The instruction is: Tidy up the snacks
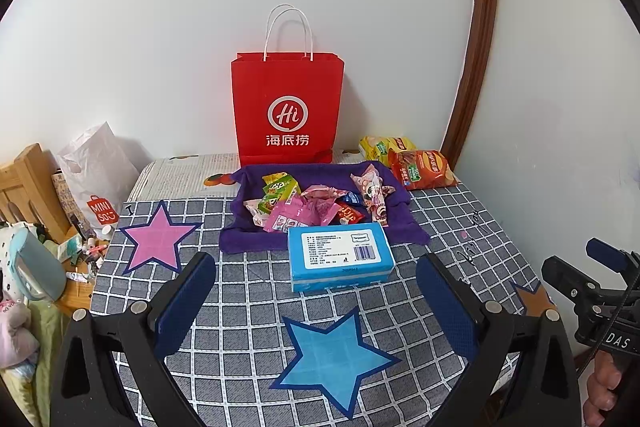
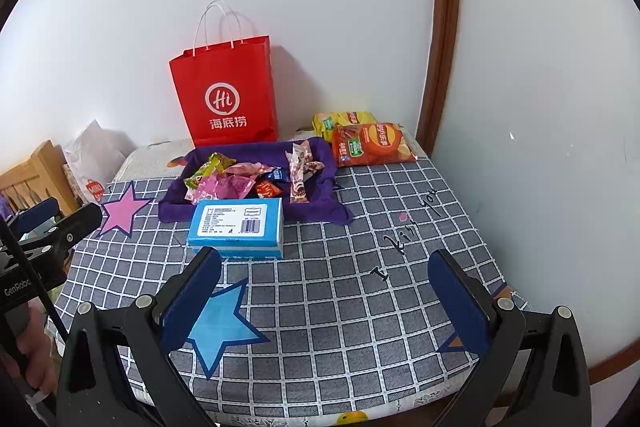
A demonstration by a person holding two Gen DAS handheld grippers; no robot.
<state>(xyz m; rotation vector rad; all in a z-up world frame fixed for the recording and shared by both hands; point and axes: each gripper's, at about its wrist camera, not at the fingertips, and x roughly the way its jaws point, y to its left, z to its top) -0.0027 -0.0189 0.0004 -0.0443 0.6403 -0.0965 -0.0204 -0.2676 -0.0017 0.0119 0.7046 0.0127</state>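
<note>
Right now the small snack packets [image 1: 308,205] sit heaped in the purple cloth tray [image 1: 244,239], centre of the left wrist view, just behind the blue tissue box [image 1: 340,255], which touches the tray's front edge. Two crisp bags lie beside the tray's right end, the red one [image 1: 424,169] in front of the yellow one [image 1: 382,147], with the red Haidilao paper bag [image 1: 288,107] standing against the wall behind.

Both tools hang over the checked cloth on the desk [image 1: 460,227], well short of the pile. The left gripper [image 1: 316,301] has its fingers spread wide with nothing between them; the right gripper [image 2: 324,301] likewise, wide apart and empty.

Here's the worry, as I judge it. That tissue box blocks the straight line in, so a low reach for the packets could shove it into the soft tray wall and slump the whole heap. The wrappers look thin and slippery and they overlap, so a pinch may drag up two or catch only a crimped edge and drop it. The paper bag looks light and unbraced; a nudge could tip it over. The crisp bags are puffy, and squeezing hard risks crushing what's inside. And with both tools side by side, each visible at the edge of the other's view, reaching for the same spot could knock them together.
</note>
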